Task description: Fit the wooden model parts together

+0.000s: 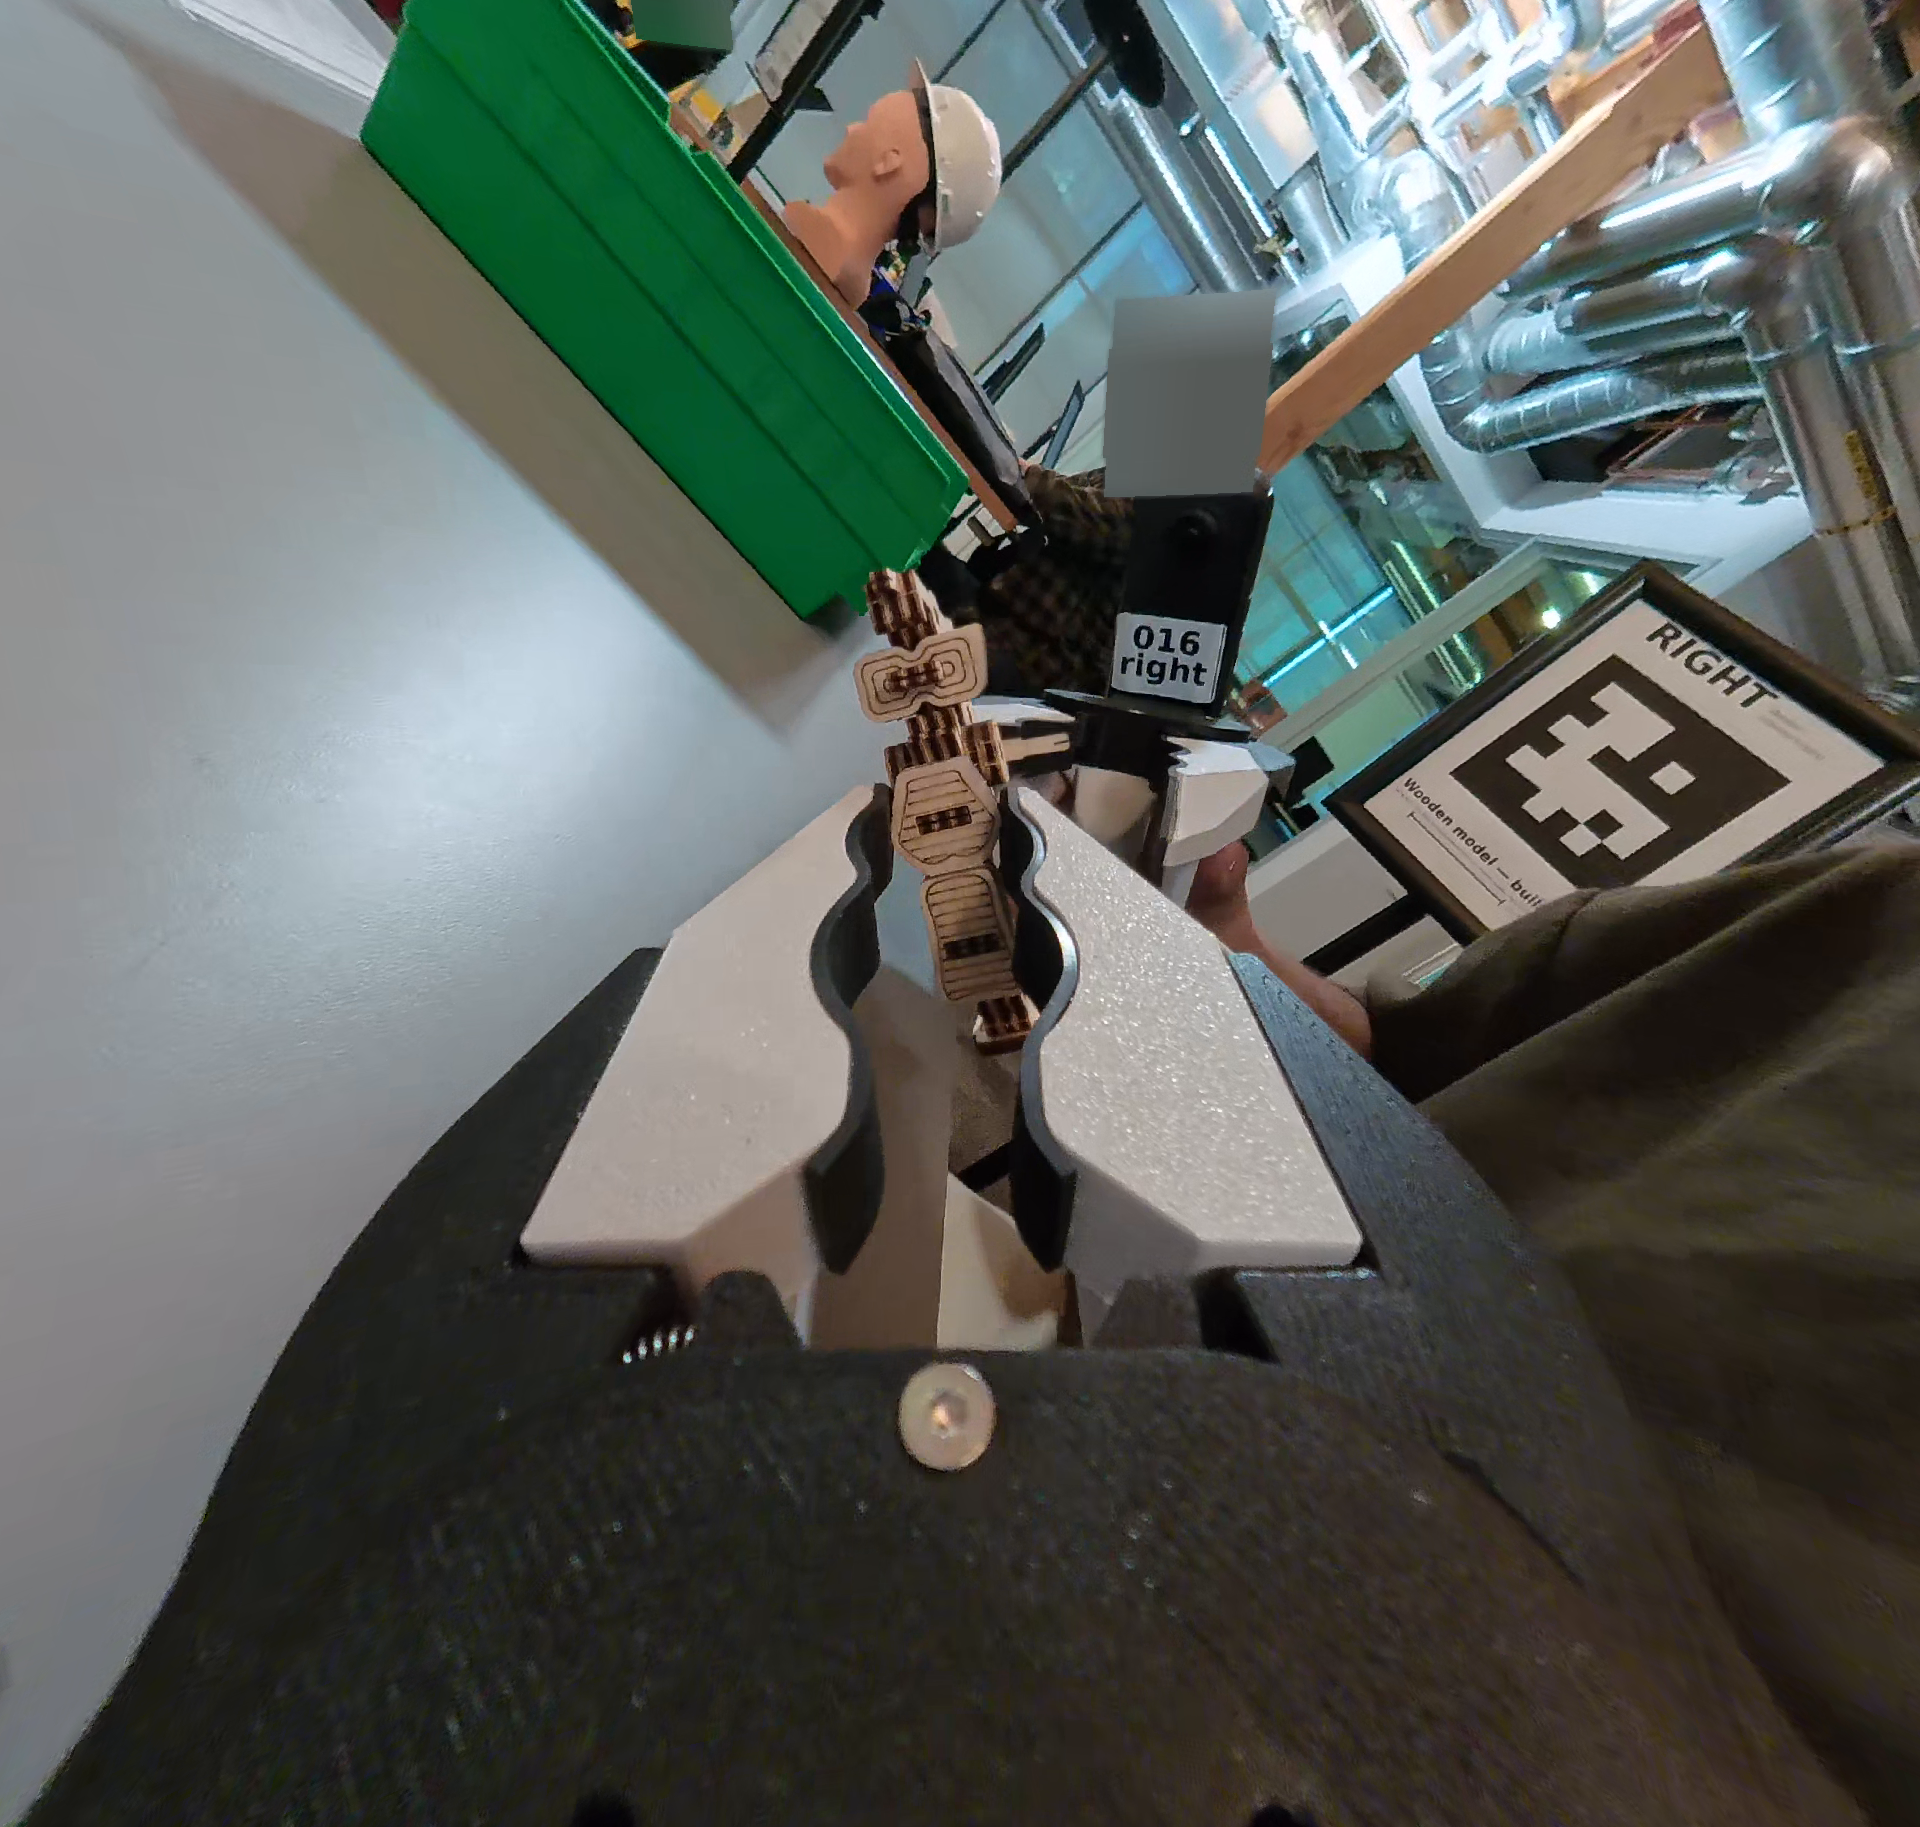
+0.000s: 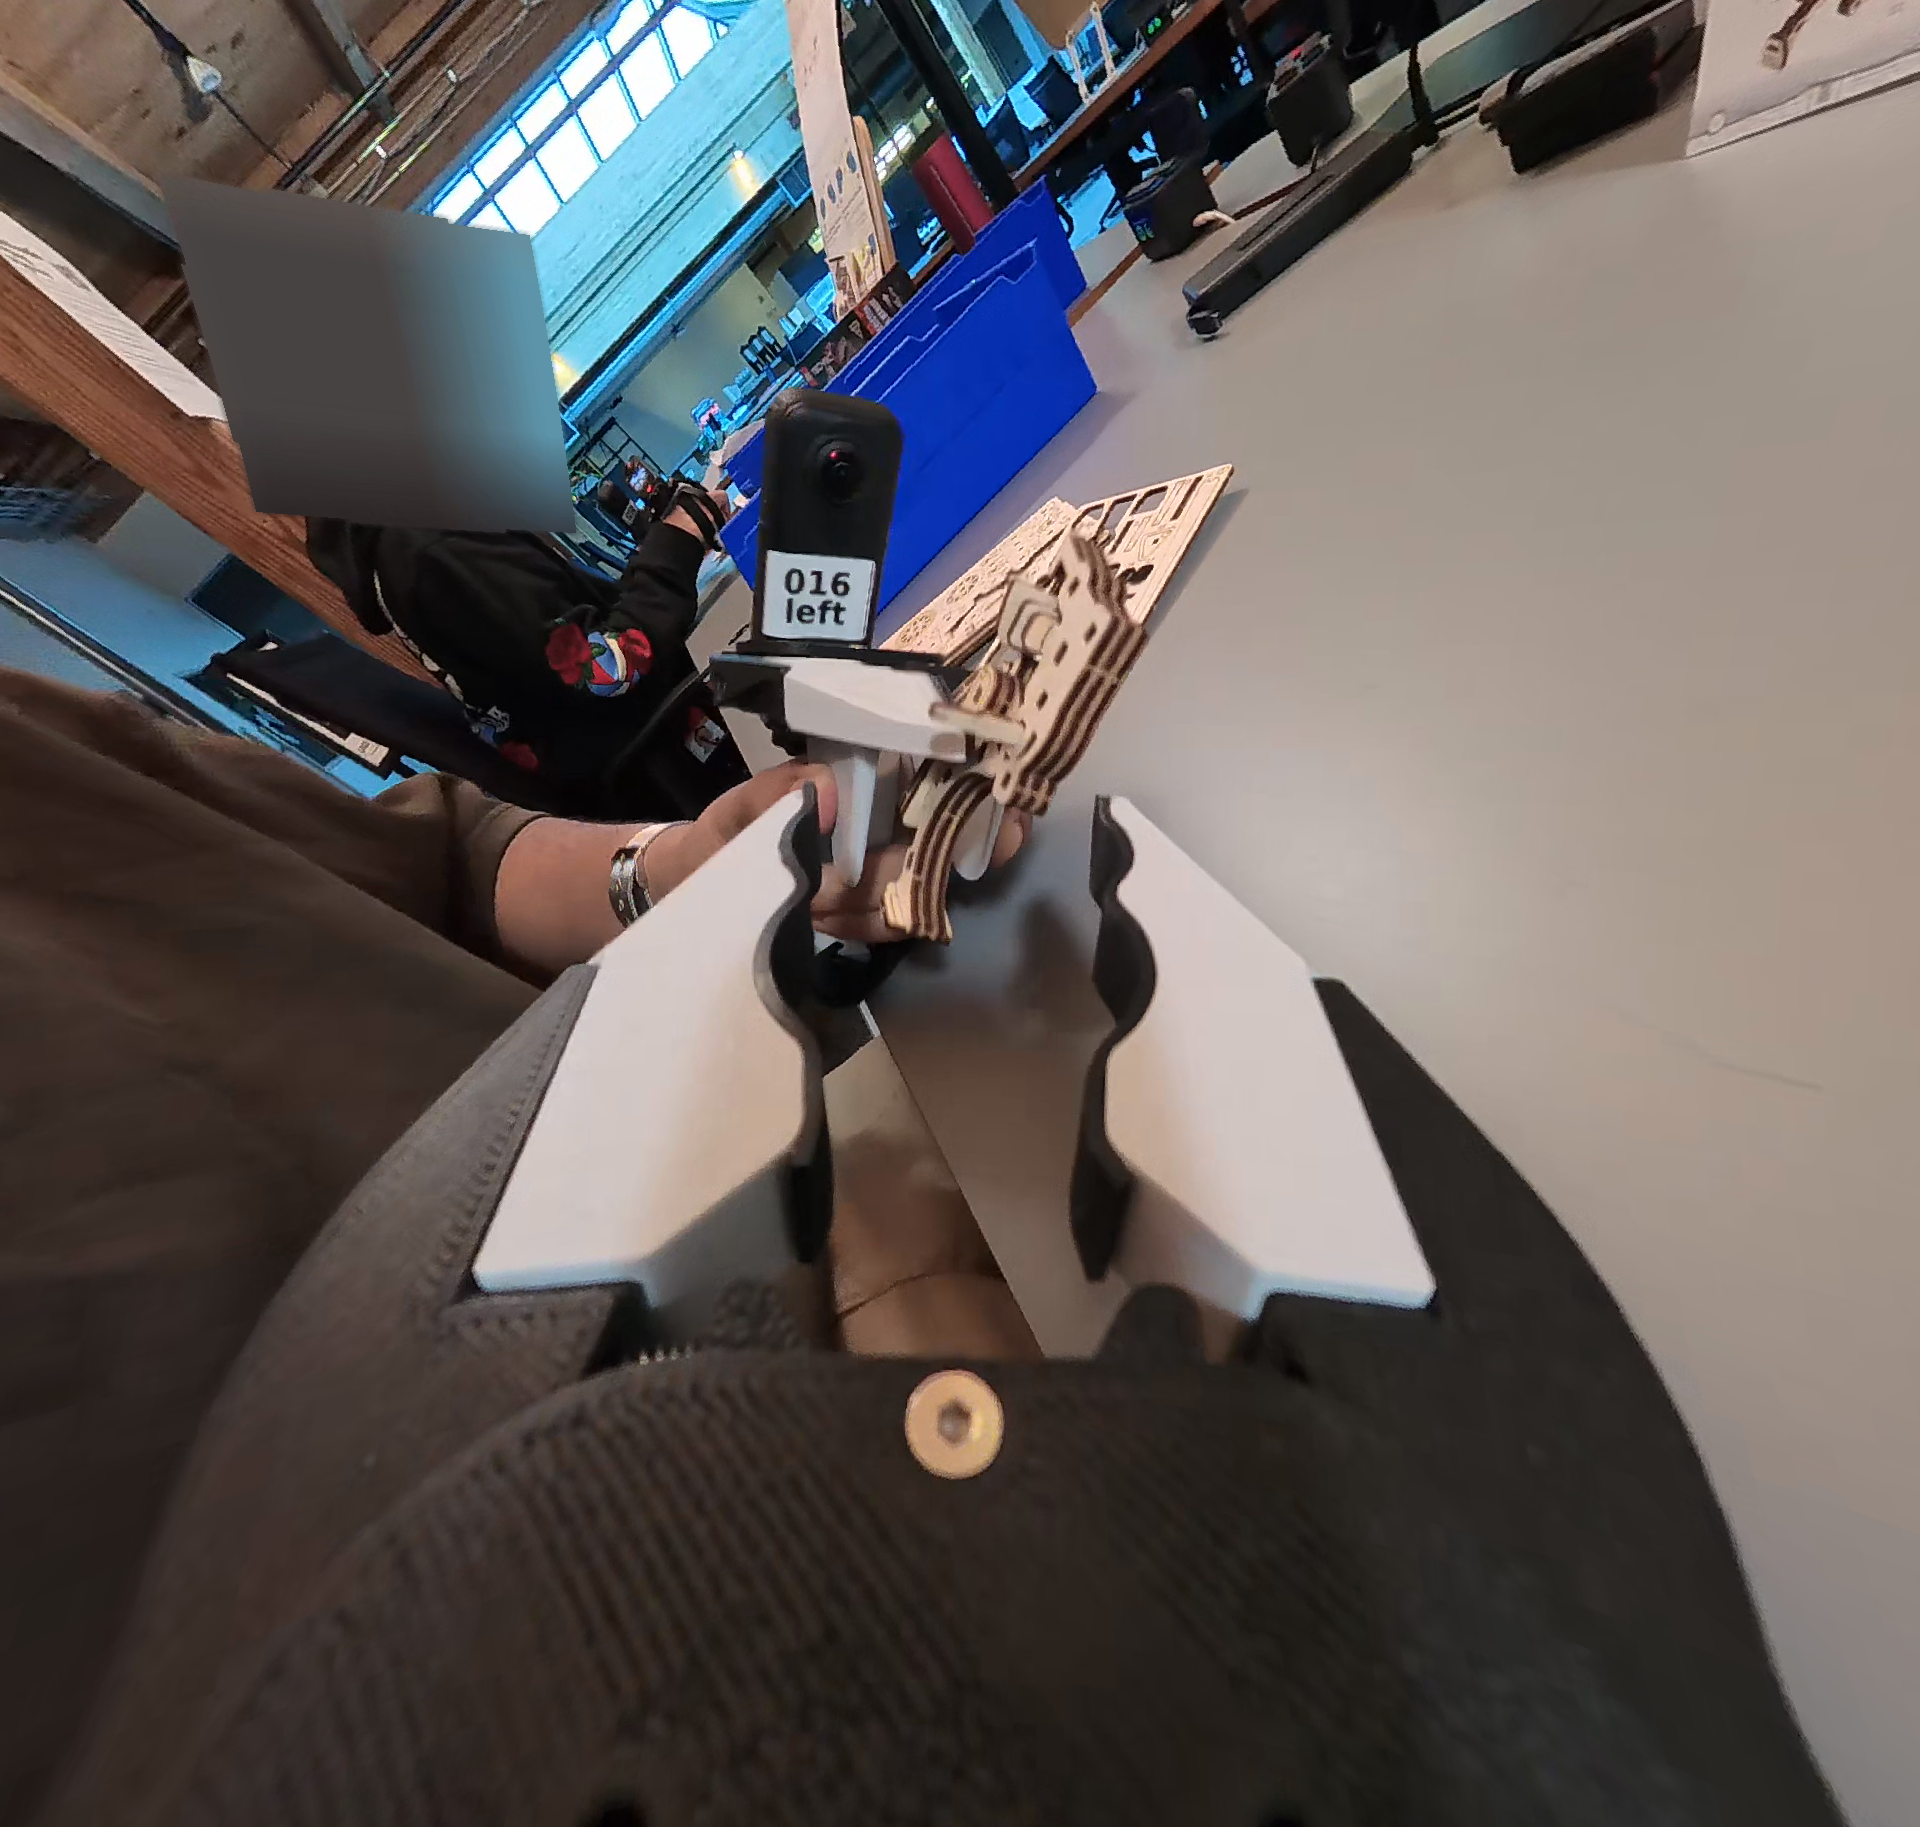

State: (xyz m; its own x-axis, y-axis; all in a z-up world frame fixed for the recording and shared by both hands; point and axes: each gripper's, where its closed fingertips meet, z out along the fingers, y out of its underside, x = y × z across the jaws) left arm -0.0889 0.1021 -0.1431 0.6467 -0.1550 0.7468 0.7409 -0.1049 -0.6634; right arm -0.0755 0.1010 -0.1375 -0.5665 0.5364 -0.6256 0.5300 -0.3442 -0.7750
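Above the bare grey table [image 2: 1558, 738], the left gripper [image 1: 940, 842] apparently clamps the wooden model [image 1: 951, 842]; right gripper [image 2: 951, 842] gapes.

Two tilted wrist cameras facing each other closely, both on the wooden model [image 1: 940, 821].

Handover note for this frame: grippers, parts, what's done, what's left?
Left gripper: shut on the wooden model, held up off the table.
Right gripper: open, empty, facing the model with a gap between.
Part sheets: flat on the table behind the model.
Done: model partly built, several layers joined.
Left: probably fetch the next part from the sheets with the right gripper and fit it on.
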